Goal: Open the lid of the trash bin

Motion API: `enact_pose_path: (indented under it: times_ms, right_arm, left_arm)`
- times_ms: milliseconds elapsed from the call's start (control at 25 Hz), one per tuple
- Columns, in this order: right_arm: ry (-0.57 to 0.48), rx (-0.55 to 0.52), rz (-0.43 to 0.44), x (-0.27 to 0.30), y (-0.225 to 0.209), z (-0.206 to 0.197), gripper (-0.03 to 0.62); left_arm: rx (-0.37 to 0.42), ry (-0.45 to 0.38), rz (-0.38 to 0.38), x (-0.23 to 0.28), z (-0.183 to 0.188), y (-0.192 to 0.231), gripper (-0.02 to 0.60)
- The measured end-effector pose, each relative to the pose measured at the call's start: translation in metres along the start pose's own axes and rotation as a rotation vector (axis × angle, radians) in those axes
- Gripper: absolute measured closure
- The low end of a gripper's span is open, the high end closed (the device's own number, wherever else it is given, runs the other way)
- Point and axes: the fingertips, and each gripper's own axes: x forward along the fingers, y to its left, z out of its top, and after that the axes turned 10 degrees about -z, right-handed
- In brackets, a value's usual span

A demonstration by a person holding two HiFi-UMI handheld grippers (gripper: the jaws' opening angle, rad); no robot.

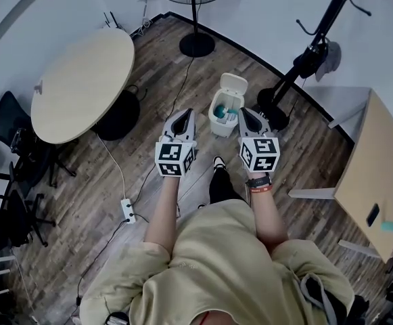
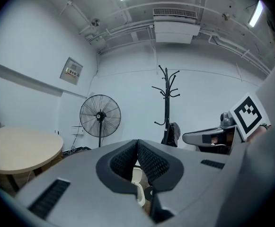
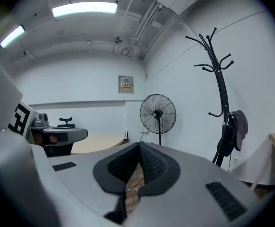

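Bin: the small white trash bin (image 1: 222, 117) stands on the wood floor (image 1: 149, 107), just ahead of both gripper tips and between the two grippers in the head view.
Lid: the lid (image 1: 234, 84) is tipped up and back at the bin's far edge, so the mouth is uncovered; something teal shows inside.
Left gripper: the left gripper (image 1: 185, 112) is held above the floor, pointing toward the bin's left side and not touching it. In the left gripper view its ribbed pads (image 2: 151, 161) meet at the tip with nothing between them. A sliver of the white bin shows through the gap lower down.
Right gripper: the right gripper (image 1: 245, 111) is level with the left one, with its tip just beside the bin's right rim. In the right gripper view its jaws are pressed together at the tip and hold nothing; only floor planks show below them.
Neighbours: the fan (image 1: 196, 45) stands beyond the bin to the left, and the coat rack (image 1: 303, 63) stands to its right, near the wall.
Table: a round pale table (image 1: 81, 80) sits well to the left, with black chairs (image 1: 7, 117) beside it.
Cable: a power strip (image 1: 128, 210) lies on the floor left of the person's left arm.
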Motion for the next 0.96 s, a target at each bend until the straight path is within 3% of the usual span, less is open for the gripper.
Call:
enact_pose_path:
  times_ms: [520, 960]
  right_arm:
    - [0.001, 0.021, 0.025, -0.001, 0.005, -0.004, 0.579]
    - [0.039, 0.015, 0.036, 0.056, -0.014, -0.02, 0.579]
  left_arm:
    - [0.012, -0.041, 0.008, 0.001, 0.005, -0.003, 0.558]
    - [0.006, -0.02, -0.006, 0.055, -0.01, 0.021, 0.558]
